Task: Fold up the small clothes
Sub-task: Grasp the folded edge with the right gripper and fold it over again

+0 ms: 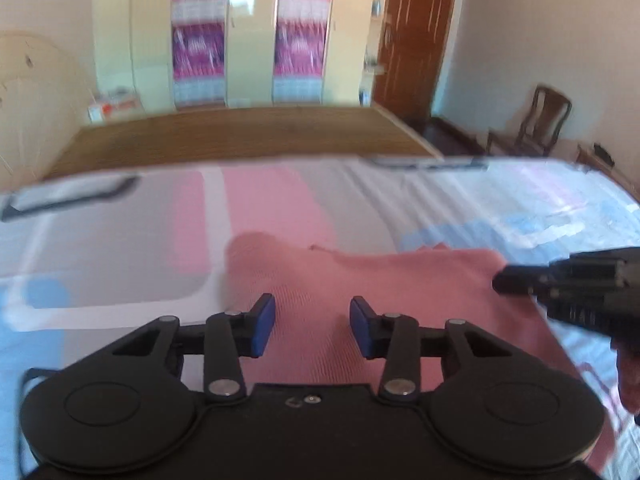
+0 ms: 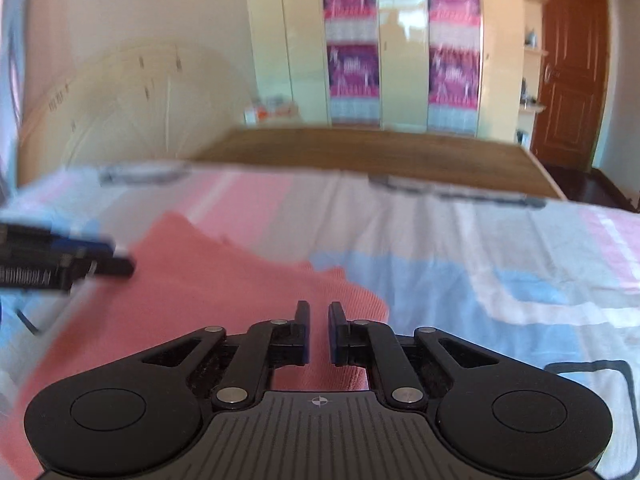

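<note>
A small pink knitted garment (image 1: 360, 280) lies flat on a sheet with pink, grey and blue blocks (image 1: 120, 240). My left gripper (image 1: 312, 326) hovers over its near part with the blue pads wide apart and nothing between them. The right gripper's black body (image 1: 568, 284) shows at the garment's right edge. In the right wrist view the garment (image 2: 192, 288) lies below and left of my right gripper (image 2: 319, 330), whose jaws stand a narrow gap apart with nothing clamped. The left gripper (image 2: 60, 264) shows blurred at the left.
The sheet (image 2: 480, 264) covers a raised surface in front of a woven brown bed mat (image 1: 248, 136). Cream wardrobes with purple panels (image 1: 304, 32), a brown door (image 1: 416, 36) and a wooden chair (image 1: 536, 124) stand behind.
</note>
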Available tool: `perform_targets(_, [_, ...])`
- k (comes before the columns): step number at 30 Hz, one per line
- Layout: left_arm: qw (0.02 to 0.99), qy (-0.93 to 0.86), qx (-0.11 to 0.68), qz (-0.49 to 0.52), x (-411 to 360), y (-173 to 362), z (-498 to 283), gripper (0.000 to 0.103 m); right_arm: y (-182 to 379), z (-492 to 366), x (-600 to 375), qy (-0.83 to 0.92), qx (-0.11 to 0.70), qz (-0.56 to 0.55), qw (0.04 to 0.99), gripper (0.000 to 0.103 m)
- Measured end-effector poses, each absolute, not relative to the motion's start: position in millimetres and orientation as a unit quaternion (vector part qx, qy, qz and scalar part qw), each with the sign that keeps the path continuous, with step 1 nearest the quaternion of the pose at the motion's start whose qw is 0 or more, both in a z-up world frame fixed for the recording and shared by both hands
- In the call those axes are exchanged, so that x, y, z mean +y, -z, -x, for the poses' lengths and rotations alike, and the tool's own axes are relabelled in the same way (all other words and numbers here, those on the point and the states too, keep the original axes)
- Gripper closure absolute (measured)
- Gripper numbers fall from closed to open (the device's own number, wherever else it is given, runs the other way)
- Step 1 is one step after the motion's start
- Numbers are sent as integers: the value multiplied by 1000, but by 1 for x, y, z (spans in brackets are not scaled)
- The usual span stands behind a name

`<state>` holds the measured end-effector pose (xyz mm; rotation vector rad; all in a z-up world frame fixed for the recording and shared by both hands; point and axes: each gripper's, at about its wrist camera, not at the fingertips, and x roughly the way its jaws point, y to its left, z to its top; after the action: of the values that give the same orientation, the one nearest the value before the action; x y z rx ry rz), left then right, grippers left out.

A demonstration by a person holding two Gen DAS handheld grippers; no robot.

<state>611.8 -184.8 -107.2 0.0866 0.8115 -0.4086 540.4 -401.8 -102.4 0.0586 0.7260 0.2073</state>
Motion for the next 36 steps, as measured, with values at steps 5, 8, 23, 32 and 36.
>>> perform_targets(5, [881,214,418,-50,-187,134,-630,62,127,-551,-407,-85,388,-21,918,96])
perform_targets(8, [903,223,366,-43,-180,118,-617,69,124,-547,-405,-84,389,-3,917,96])
perform_targets(23, [904,173,389,-44,-191,128,-662,65,96,-576,-384,-94,350,-20,932,96])
perform_targets(32, [891,160,419,-71,-201,133,-666,67,116,-617,-348,-90,398,1,913,96])
perform_targets(36, [896,167,407,-60,-198,126,-648,66,103,-598,-348,-101,370,-11,924,95])
